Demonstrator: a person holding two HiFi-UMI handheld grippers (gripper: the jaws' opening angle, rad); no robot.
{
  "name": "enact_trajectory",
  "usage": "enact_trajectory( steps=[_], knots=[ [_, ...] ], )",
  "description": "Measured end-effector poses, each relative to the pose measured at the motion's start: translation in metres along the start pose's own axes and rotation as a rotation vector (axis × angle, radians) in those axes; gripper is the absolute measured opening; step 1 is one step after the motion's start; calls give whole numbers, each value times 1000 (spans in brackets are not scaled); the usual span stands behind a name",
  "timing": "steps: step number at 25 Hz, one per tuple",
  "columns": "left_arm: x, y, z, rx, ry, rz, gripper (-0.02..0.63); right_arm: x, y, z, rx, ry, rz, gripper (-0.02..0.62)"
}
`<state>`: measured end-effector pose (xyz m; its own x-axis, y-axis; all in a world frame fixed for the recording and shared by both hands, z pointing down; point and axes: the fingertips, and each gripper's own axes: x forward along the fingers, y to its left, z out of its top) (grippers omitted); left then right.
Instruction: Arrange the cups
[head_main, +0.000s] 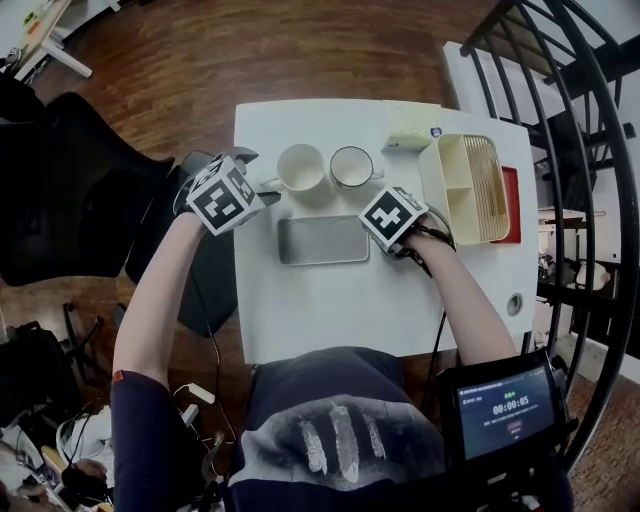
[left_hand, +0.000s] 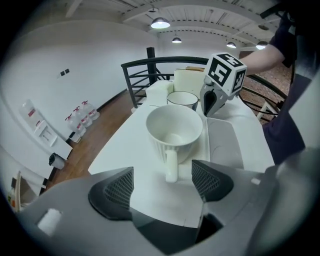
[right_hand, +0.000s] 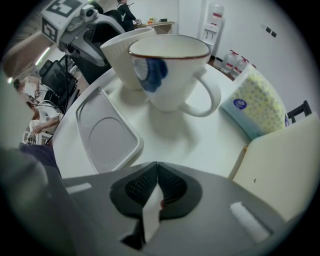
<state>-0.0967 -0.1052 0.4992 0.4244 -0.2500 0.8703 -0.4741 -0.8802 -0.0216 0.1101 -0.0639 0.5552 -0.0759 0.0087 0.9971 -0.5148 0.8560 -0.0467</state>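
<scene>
Left gripper (left_hand: 162, 184) over white table (head_main: 320, 300)

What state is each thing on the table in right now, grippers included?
white ribbed cup: upright, empty, on the table.
blue-marked cup: upright, beside the white ribbed cup.
grey tray: flat, empty.
cream divided box: open-topped, looks empty.
left gripper: open, the white ribbed cup's handle at its jaw tips, not gripped.
right gripper: shut, empty.
</scene>
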Motion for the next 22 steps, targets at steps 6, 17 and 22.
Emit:
enact_trajectory(
  steps=[6,17,22],
  knots=[
    [10,2,-3,68,54,-40,360,-3,4,2,-8,2,5,6],
    [18,-14,-3,182,101,-126,158,-2,6,2,-22,25,8,6],
    [20,-18,-9,257,134,-147,57,-1,6,4,-16,8,-1,6]
  ],
)
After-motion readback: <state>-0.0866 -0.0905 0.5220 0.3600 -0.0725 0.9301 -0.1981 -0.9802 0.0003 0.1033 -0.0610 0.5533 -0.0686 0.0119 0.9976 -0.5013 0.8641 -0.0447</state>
